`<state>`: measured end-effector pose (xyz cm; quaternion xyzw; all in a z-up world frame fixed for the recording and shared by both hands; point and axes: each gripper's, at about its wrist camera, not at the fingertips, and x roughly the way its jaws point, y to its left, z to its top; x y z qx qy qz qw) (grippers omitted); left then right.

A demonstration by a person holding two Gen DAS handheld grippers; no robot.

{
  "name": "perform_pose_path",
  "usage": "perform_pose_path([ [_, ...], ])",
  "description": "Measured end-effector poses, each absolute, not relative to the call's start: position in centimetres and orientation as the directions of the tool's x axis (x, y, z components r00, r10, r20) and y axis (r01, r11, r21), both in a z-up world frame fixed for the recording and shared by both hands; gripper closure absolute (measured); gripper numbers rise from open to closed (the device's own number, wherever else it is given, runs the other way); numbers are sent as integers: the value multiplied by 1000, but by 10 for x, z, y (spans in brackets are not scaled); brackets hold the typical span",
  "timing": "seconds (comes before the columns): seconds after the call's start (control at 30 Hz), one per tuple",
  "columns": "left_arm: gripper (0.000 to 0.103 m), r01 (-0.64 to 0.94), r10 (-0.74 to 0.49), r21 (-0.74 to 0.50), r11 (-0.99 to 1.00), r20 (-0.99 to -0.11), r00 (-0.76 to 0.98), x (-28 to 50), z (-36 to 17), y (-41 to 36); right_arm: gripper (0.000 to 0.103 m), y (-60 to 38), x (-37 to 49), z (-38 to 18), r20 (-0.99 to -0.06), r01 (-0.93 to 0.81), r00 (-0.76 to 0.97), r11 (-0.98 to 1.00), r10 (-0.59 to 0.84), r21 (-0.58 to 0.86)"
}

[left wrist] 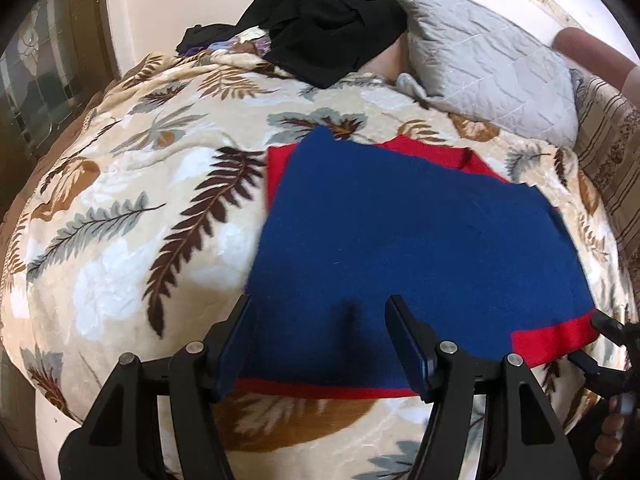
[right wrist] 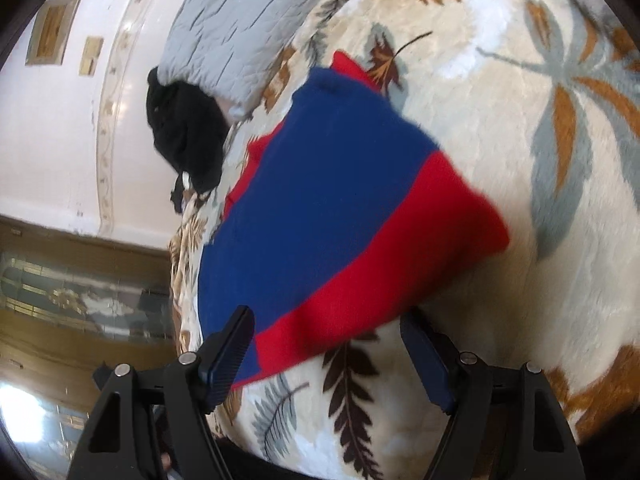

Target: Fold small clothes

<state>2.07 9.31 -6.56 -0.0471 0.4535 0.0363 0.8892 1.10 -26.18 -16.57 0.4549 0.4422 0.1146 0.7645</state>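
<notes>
At the far left of the left wrist view a dark wooden door with patterned glass (left wrist: 44,92) stands beside the bed. The bed is covered by a cream blanket (left wrist: 132,216) printed with brown, grey and tan leaves. The left hand-held gripper (left wrist: 318,344) hangs over the near edge of the blue and red garment (left wrist: 400,240), its jaws spread apart. The blue cloth lies flat under the gap and neither finger (left wrist: 232,344) presses on it, so it holds nothing. The garment lies spread on the blanket, mostly blue on top, with red showing along its far edge, along its near hem and as a band at its near right corner. Behind it, a heap of black clothes (left wrist: 336,28) lies at the head of the bed, touching a grey quilted pillow (left wrist: 488,64) to its right. At the right edge, the tip of the other tool shows just beside the red corner.

In the right wrist view the scene is tilted. The door is at the left, then the black clothes (right wrist: 184,136) and the pillow (right wrist: 248,20). The garment (right wrist: 320,208) runs across the middle, its red band nearest the camera. The right hand-held gripper (right wrist: 326,360) is wide open. The red hem reaches between its fingers but touches neither clearly; the left finger (right wrist: 228,356) sits just beside the cloth's edge. The leafy blanket (right wrist: 520,160) fills the right side.
</notes>
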Motion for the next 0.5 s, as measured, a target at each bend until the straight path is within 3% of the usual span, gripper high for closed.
perform_pose_path([
  [0.07,23,-89,10,-54,995,-800,600,22,-64,84,24,-266,13,-165,-572,238,600,558,559,795],
  [0.37,20,-42,77,64,997,-836,543,49,-115,48,25,-269,17,-167,-559,223,629,564,541,795],
  [0.43,19,-39,91,84,996,-828,553,47,-116,43,35,-268,18,-165,-586,227,629,601,510,766],
  [0.5,18,-41,83,72,997,-830,551,48,-117,45,75,-269,22,-169,-627,250,614,636,479,730],
])
